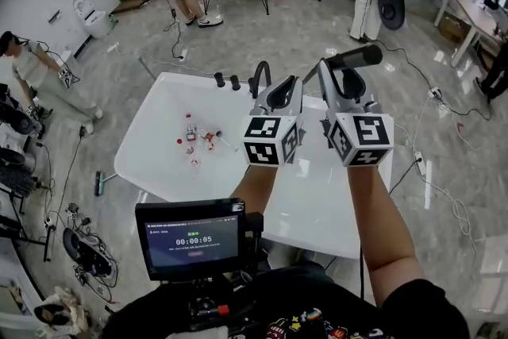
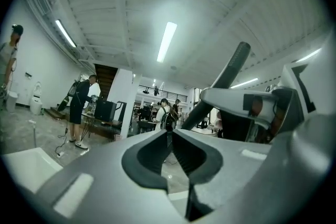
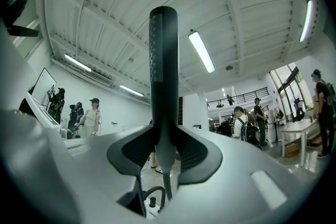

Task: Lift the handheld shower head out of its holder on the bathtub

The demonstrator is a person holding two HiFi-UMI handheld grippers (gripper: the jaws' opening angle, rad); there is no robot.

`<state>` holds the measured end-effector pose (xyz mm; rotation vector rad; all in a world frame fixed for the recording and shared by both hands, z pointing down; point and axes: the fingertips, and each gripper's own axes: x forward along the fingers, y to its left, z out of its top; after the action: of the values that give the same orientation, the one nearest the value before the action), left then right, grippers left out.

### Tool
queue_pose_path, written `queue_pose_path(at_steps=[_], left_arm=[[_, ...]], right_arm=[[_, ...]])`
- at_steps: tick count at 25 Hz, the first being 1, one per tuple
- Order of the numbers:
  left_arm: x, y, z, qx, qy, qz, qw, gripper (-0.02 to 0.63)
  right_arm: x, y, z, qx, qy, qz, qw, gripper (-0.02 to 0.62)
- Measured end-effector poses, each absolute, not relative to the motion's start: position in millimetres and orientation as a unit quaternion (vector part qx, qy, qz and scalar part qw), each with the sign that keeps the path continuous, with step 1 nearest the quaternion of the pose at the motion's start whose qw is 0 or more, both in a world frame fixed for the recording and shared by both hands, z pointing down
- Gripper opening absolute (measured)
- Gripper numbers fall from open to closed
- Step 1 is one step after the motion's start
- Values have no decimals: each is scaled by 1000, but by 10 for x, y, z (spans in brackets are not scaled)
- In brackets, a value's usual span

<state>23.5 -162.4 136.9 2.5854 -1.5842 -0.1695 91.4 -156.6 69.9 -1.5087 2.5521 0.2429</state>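
My right gripper [image 1: 337,83] is shut on the handle of the dark handheld shower head [image 1: 353,57], held above the far rim of the white bathtub [image 1: 159,163]. In the right gripper view the shower head [image 3: 163,71] rises straight up toward the ceiling from between the pads of my right gripper [image 3: 164,149], and its hose [image 3: 165,182] hangs below. My left gripper [image 1: 283,91] hovers just left of it, shut and empty. In the left gripper view the closed left gripper [image 2: 170,147] holds nothing, and the shower head [image 2: 226,78] slants up on the right. Its holder is hidden.
A black faucet spout [image 1: 260,78] and two black knobs [image 1: 226,80] stand on the tub's far rim. Small toys [image 1: 194,140] lie inside the tub. A timer screen [image 1: 190,238] sits at my chest. Several people, tables and floor cables surround the tub.
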Motion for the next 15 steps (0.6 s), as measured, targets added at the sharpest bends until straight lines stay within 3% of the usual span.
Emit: queue_pose_path(at_steps=[8,15], left_arm=[[745,-782,529,851,-517,-89,-16,26],[819,-359,251,849,-515,-108,-47,26]], right_arm=[[1480,-498,-383,-458,860,131,180,154],[1723,11,-607,-444,857,148,217,155]])
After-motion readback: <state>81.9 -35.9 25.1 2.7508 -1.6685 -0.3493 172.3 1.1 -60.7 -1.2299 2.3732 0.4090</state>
